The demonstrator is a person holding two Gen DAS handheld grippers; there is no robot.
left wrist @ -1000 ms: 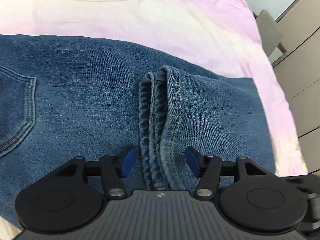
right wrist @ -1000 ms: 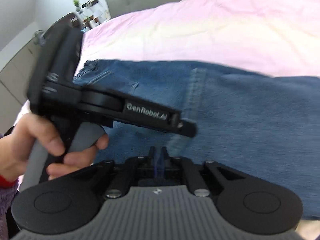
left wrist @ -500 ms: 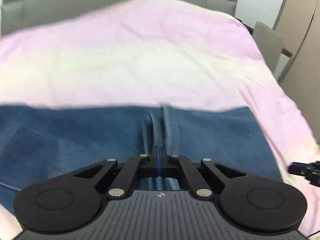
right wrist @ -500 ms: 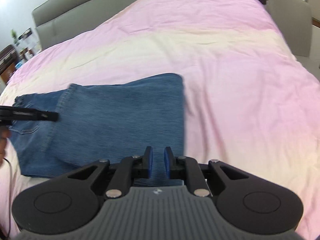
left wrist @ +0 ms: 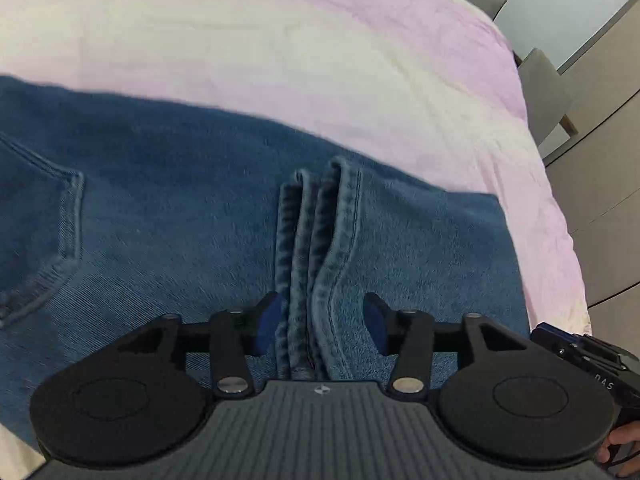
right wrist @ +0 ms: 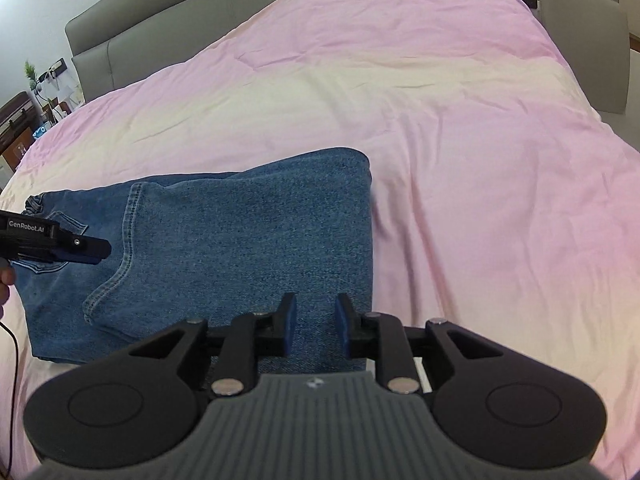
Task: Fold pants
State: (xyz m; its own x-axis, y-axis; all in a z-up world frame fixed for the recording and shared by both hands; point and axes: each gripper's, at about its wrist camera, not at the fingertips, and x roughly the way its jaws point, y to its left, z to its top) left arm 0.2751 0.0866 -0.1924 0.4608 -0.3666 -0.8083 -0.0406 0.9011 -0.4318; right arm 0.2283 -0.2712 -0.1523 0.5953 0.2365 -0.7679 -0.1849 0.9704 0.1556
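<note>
- Blue denim pants [right wrist: 224,248], folded into a thick rectangle, flat on the pink-and-cream bedsheet [right wrist: 440,128] near its close edge.
- Folded edge of the pants on the right in the right wrist view, straight and smooth; stitched hem band curving across the upper layer to the left of centre.
- Stacked hems [left wrist: 316,248] bunched in several ridges at the middle of the left wrist view; back pocket [left wrist: 44,232] with doubled stitching at far left.
- Left gripper [left wrist: 322,326], black with blue pads, jaws apart after just opening, straddling the stacked hems; left pad close against the ridges, right pad clear of them, no pinch visible.
- Same left gripper visible at the far left of the right wrist view, tip over the pocket end of the pants.
- Right gripper [right wrist: 316,326], black with blue pads, jaws a narrow gap apart after just opening, low over the near right part of the pants; nothing clamped between the pads.
- Grey upholstered headboard [right wrist: 160,36] along the far edge of the bed; grey chair back [right wrist: 580,40] at upper right.
- Fingers [left wrist: 622,438] of a person on a handle at the lower right corner of the left wrist view.
</note>
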